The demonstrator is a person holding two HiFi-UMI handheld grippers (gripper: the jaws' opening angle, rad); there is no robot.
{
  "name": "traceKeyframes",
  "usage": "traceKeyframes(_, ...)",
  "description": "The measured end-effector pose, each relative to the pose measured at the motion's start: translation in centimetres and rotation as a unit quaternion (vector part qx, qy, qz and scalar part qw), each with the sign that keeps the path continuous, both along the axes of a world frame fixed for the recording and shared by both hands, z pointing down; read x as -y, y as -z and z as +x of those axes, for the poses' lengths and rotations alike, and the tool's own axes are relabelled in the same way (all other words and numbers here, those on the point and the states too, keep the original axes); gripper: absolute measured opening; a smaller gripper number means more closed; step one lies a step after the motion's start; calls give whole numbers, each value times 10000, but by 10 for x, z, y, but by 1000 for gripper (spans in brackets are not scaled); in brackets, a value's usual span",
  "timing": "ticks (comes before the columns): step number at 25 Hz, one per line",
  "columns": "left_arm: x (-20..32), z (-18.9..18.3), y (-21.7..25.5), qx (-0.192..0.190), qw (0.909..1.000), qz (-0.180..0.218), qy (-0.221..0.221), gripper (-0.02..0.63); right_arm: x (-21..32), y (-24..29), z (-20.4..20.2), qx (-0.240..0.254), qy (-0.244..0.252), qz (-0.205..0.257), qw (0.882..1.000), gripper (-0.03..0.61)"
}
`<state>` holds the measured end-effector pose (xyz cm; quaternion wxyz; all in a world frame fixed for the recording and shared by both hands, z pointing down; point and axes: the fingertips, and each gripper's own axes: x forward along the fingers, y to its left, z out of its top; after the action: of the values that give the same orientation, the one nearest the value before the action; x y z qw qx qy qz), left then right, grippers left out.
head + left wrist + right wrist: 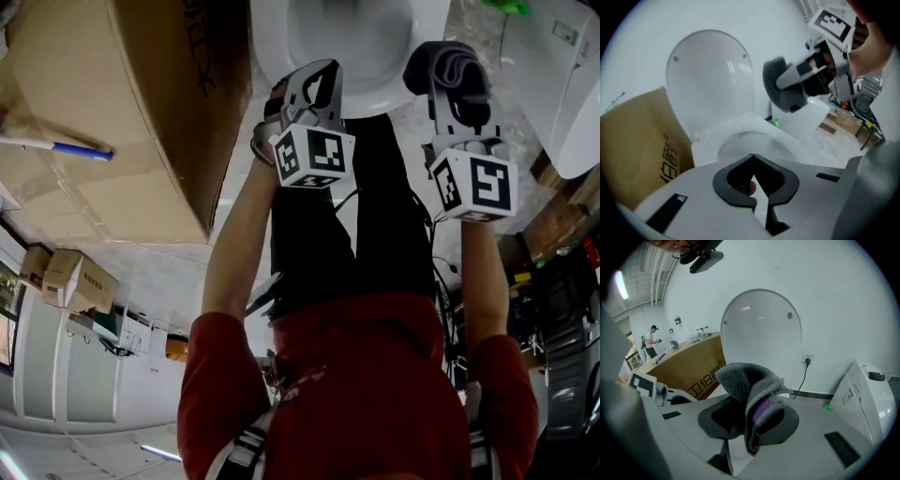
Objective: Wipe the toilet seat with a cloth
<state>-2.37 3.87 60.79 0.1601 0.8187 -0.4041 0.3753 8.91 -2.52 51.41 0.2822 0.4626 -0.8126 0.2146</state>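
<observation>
The white toilet seat lies at the top of the head view, and its lid stands raised against the wall. My left gripper hovers over the seat's front rim, its jaws shut with nothing between them. In the left gripper view the seat lies just beyond the closed tips of the left gripper. My right gripper is shut on a folded grey cloth with a purple inner side, held beside the bowl's right edge. In the right gripper view, this cloth bulges out of the jaws in front of the lid.
A large cardboard box stands close on the toilet's left, with a blue and white stick lying on it. A white appliance sits to the right. A wall socket with a black cable is behind. A person stands far off.
</observation>
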Motion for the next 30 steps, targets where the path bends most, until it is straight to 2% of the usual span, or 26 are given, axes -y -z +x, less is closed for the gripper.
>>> traceKeyframes(2,19,-9,26,-197,9981,494,302,12,16,-14,-7,-19,-37,-31,10000,101)
traceKeyframes(5,42,-23,65,-516,9898,1116,716,12,43,-39,-17,-92,-82,-95,9999,101)
traceKeyframes(8,59,-34,100,-632,9822,1594,770,12,70,-68,-24,-242,-81,-202,9995,101)
traceKeyframes(15,71,-60,134,-1086,9637,1952,1460,12,136,-121,-32,-573,-403,-552,9960,101)
traceKeyframes(19,75,-75,142,-1276,9499,2109,1920,12,154,-150,-30,-950,-524,-809,9908,101)
traceKeyframes(22,79,-85,146,-1361,9406,2243,2156,12,161,-165,-29,-961,-740,-1056,9870,101)
traceKeyframes(30,82,-106,148,-1404,9312,2320,2435,12,162,-167,-32,-1111,-905,-1004,9846,101)
